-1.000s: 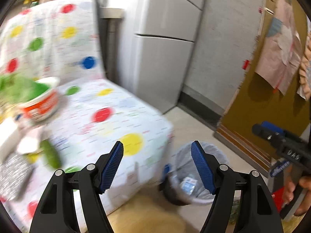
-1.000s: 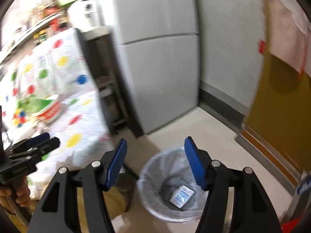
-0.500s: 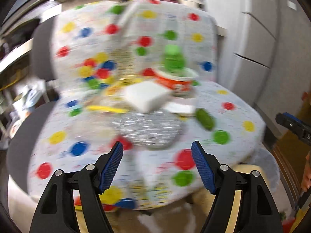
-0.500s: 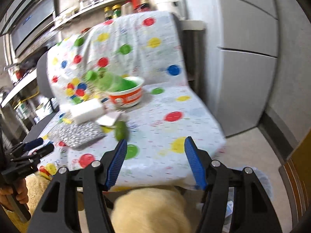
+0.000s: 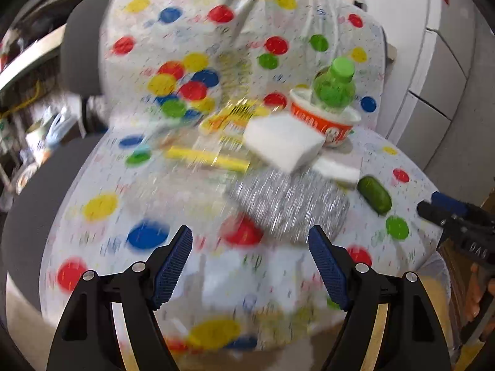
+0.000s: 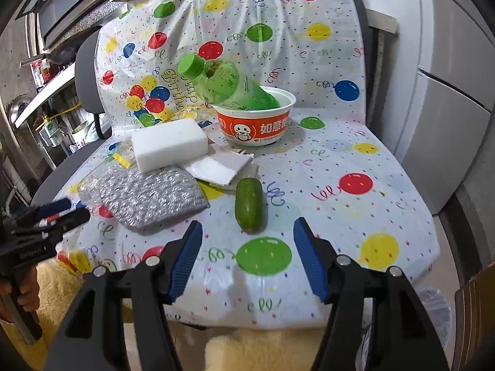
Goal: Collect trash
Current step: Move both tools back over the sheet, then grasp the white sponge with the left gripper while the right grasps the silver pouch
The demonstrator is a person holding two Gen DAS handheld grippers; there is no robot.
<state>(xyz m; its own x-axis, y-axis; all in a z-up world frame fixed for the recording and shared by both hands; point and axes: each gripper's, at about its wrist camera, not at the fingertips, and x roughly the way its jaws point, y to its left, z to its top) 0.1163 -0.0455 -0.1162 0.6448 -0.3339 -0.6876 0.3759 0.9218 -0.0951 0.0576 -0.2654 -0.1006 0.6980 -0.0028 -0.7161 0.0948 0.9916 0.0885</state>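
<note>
Trash on the chair [image 6: 355,167] is back in view after both grippers swung off the bin, right gripper [image 6: 247,255] spread empty near the cucumber [image 6: 250,205], left gripper [image 5: 250,264] just widened, empty too.

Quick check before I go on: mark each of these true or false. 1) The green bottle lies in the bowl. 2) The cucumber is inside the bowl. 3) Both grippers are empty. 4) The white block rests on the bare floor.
1) True: the green bottle leans in the orange bowl.
2) False: the cucumber lies on the cloth, apart from the bowl.
3) True: left gripper and right gripper hold nothing.
4) False: the white block sits on the silver pad.
</note>
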